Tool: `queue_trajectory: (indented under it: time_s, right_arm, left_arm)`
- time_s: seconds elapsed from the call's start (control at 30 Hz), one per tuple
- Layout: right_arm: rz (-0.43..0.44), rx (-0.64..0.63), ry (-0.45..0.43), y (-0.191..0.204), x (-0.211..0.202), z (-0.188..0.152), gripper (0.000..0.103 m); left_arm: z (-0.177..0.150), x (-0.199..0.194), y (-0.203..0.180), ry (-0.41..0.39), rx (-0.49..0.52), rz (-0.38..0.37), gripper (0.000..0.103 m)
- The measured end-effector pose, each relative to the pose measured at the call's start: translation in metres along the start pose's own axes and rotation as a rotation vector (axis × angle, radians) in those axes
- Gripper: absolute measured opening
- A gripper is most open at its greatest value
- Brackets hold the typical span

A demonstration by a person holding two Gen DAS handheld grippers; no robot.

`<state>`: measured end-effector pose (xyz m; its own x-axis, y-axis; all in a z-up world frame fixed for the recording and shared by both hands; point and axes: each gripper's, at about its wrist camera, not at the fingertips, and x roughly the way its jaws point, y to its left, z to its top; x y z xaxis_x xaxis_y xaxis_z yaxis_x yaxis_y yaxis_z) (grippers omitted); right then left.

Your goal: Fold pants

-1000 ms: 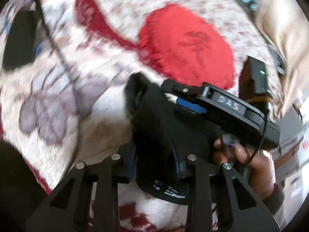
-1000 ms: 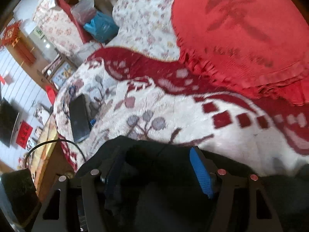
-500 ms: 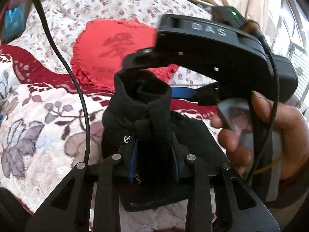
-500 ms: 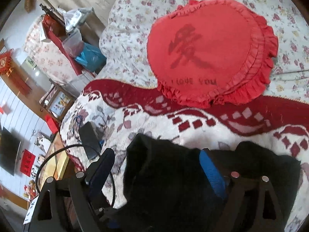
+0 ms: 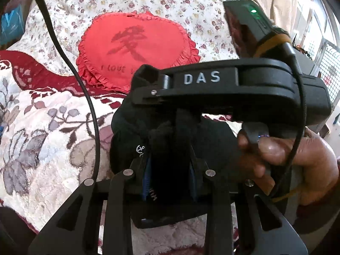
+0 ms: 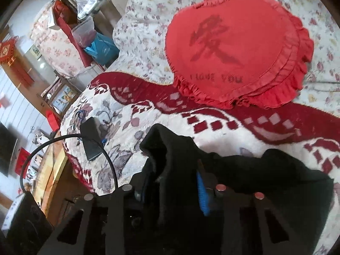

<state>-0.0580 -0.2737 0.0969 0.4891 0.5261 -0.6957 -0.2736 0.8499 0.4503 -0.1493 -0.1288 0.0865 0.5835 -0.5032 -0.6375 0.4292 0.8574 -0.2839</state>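
Note:
The black pants (image 5: 127,127) are bunched up and lifted above the patterned bed blanket (image 5: 42,127). My left gripper (image 5: 170,167) is shut on a thick fold of the pants. My right gripper (image 6: 176,178) is shut on another fold of the pants (image 6: 265,174), which drape to the right over the blanket (image 6: 212,131). In the left wrist view the right gripper's black body marked DAS (image 5: 233,89) crosses just above my left fingers, held by a hand (image 5: 297,159). The two grippers are close together.
A red heart-shaped pillow (image 5: 136,44) lies on the flowered bedding behind, also in the right wrist view (image 6: 238,42). A black phone (image 6: 90,140) with a cable lies near the bed's left edge. A black cable (image 5: 70,63) hangs across the left. Cluttered furniture stands beyond the bed.
Both grippers have lifted the pants off the blanket and come together. The right gripper has moved above and across the left one, and more of the bed shows below.

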Motion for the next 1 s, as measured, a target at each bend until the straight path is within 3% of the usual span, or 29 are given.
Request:
queue_trajectory:
  time_s: [0.13, 0.27, 0.33, 0.43, 0.6, 0.7, 0.73, 0.8, 0.83, 1.0]
  right_arm:
    - [0.023, 0.019, -0.047, -0.007, -0.019, -0.002, 0.022]
    - [0.023, 0.022, -0.101, -0.019, -0.048, -0.003, 0.02]
    - [0.001, 0.034, -0.126, -0.031, -0.064, -0.004, 0.018]
    - [-0.061, 0.091, -0.183, -0.062, -0.092, -0.009, 0.006]
    - [-0.133, 0.192, -0.192, -0.11, -0.11, -0.023, 0.005]
    - [-0.07, 0.207, -0.175, -0.113, -0.106, -0.031, 0.005]
    - [-0.046, 0.199, -0.166, -0.109, -0.102, -0.034, 0.011]
    - [-0.035, 0.193, -0.148, -0.103, -0.092, -0.041, 0.045]
    - [-0.021, 0.216, -0.138, -0.103, -0.084, -0.045, 0.067]
    - [0.046, 0.259, -0.071, -0.095, -0.046, -0.055, 0.069]
  left_arm:
    - [0.002, -0.004, -0.009, 0.011, 0.029, 0.0, 0.029]
    - [0.009, -0.017, -0.011, 0.012, 0.014, -0.071, 0.032]
    - [0.009, -0.024, -0.014, 0.001, 0.039, -0.082, 0.035]
    - [0.007, -0.03, -0.017, -0.007, 0.065, -0.069, 0.035]
    - [0.008, -0.023, -0.014, 0.014, 0.057, -0.066, 0.035]
    - [0.006, -0.017, -0.011, 0.03, 0.045, -0.061, 0.035]
    - [0.005, -0.016, -0.008, 0.034, 0.038, -0.059, 0.035]
    - [0.004, -0.015, -0.003, 0.039, 0.028, -0.054, 0.035]
    - [0.003, -0.015, 0.001, 0.044, 0.021, -0.049, 0.035]
    - [-0.004, -0.017, 0.012, 0.069, 0.006, -0.035, 0.035]
